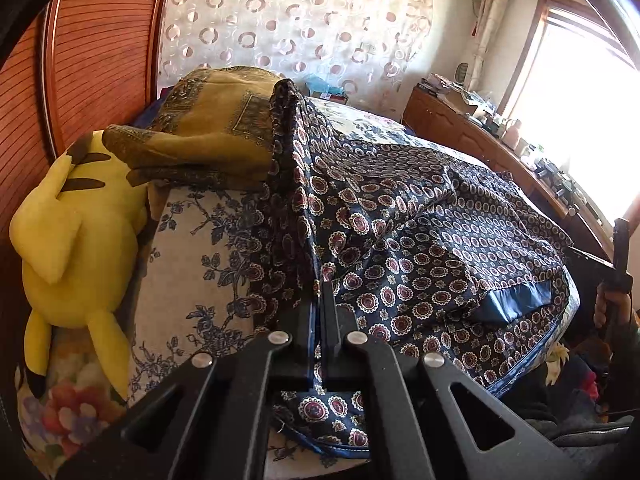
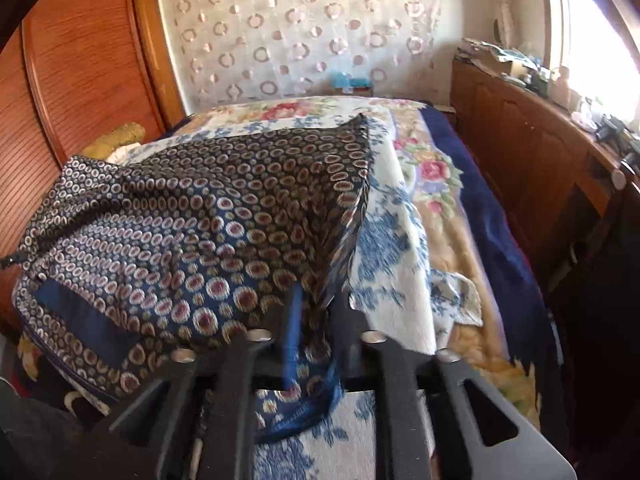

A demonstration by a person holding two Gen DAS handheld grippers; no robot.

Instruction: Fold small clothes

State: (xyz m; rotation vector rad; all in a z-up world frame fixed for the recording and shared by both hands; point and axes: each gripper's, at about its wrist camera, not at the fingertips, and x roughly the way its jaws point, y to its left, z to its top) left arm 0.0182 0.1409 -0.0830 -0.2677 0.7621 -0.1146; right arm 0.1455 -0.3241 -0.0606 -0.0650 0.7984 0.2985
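The patterned navy garment (image 1: 400,240), a silky piece printed with red-and-white medallions and edged in plain blue trim, lay spread over the near part of the bed (image 1: 192,264), on top of a white cover with a blue floral print (image 2: 392,240). One edge of it rose in a taut ridge toward the left tongs (image 1: 319,292), whose two black fingers were clenched together with the cloth pinched between them; a loose fold of the same fabric hung below the fingers.

In the right wrist view the garment sloped up from the right tongs (image 2: 314,308) to a peaked corner farther up the bed. Those tongs stood partly parted, the fingers apart with the blue-trimmed hem running between them; the picture was smeared there, so whether the pads pressed on the cloth could not be told. A broad plain blue band (image 2: 80,320) of the garment showed near the bed's edge at the left of that view.

A yellow plush toy (image 1: 76,236) with black-tipped ears lay on the bed beside the wooden slatted headboard (image 1: 100,60), and a mustard-coloured patterned cloth (image 1: 212,128) was heaped just behind it, touching the raised ridge of the navy garment. A floral blanket (image 2: 432,168) with pink roses covered the far side of the bed. A wooden cabinet (image 2: 520,140) crowded with small items ran beneath the bright window (image 1: 580,100), and a curtain with ring patterns (image 2: 300,40) hung on the back wall.
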